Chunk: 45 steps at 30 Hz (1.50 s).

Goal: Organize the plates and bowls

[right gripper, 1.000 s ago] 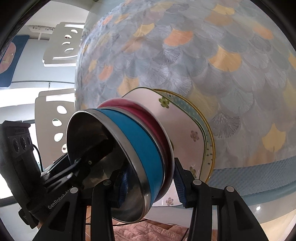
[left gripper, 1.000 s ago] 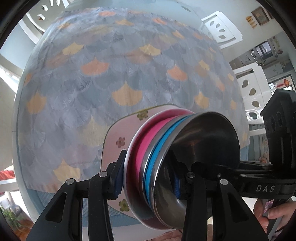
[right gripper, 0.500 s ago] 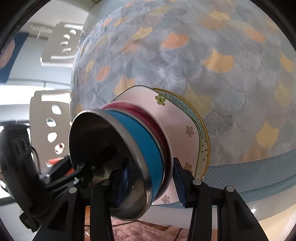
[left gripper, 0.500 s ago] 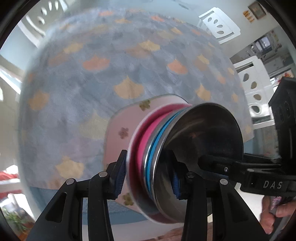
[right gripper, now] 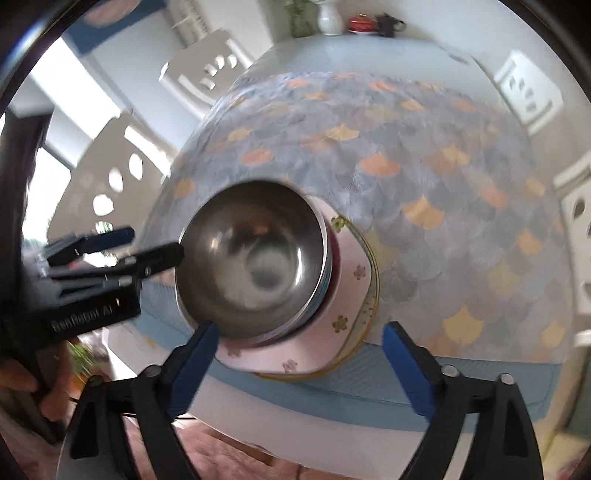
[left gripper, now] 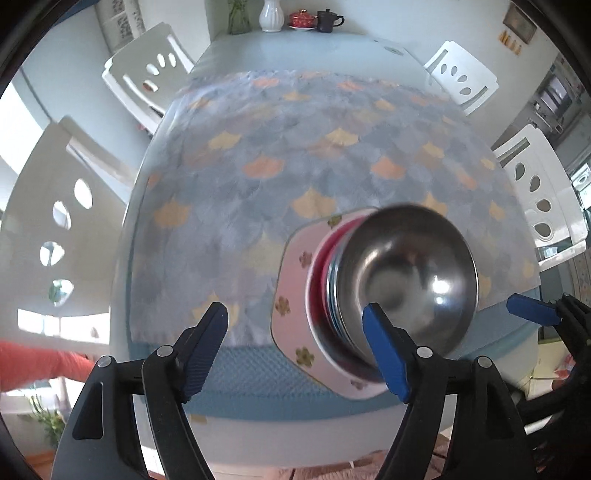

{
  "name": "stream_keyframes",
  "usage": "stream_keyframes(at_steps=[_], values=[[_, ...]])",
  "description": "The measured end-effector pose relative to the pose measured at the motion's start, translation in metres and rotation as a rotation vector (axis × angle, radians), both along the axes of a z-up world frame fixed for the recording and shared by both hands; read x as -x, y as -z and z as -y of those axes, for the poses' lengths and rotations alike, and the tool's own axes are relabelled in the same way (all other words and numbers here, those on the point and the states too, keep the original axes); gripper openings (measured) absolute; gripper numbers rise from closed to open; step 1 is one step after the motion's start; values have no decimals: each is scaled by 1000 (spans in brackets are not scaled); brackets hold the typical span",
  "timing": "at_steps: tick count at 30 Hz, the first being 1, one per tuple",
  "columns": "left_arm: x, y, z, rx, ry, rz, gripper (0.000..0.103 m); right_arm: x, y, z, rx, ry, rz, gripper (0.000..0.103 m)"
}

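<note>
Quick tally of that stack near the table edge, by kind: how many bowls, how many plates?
Bowls: 3, nested: steel bowl on top, blue bowl, red bowl.
Plates: 2: pink plate over a yellow-rimmed plate.
Total: 5.

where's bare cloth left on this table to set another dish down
Nearly all the patterned cloth is bare: the middle, the far half toward the vase and cup, and the stretch left of the stack. Only the near edge is crowded: nested steel bowls on pink plates, both opening grippers beside them.
</note>
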<state>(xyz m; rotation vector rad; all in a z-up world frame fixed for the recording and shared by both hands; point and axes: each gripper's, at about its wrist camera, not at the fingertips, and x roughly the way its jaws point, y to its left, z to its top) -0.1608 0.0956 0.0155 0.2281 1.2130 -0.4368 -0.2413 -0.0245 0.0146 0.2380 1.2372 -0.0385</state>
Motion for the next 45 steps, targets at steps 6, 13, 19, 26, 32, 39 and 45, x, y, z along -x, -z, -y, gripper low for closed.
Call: stream_keyframes(at_steps=[6,13,19,26,32,39,45], values=[[12,10,4,-14,-10,-11,74,9,5,-17,55,-85,23,102],[17,7,6,-31,-8,8,74,11,-2,-8,88,-50,79,103],[18,7,6,-31,-9,9,74,11,2,-1,56,-21,58,103],[21,7,4,-30,-4,17,74,12,4,-3,54,-17,45,103],[22,7,0,-26,-4,15,74,11,7,-5,53,-18,28,103],[24,6,0,-19,9,12,74,12,8,-5,58,-14,18,103],[25,4,2,-13,17,18,74,14,8,0,55,7,15,103]])
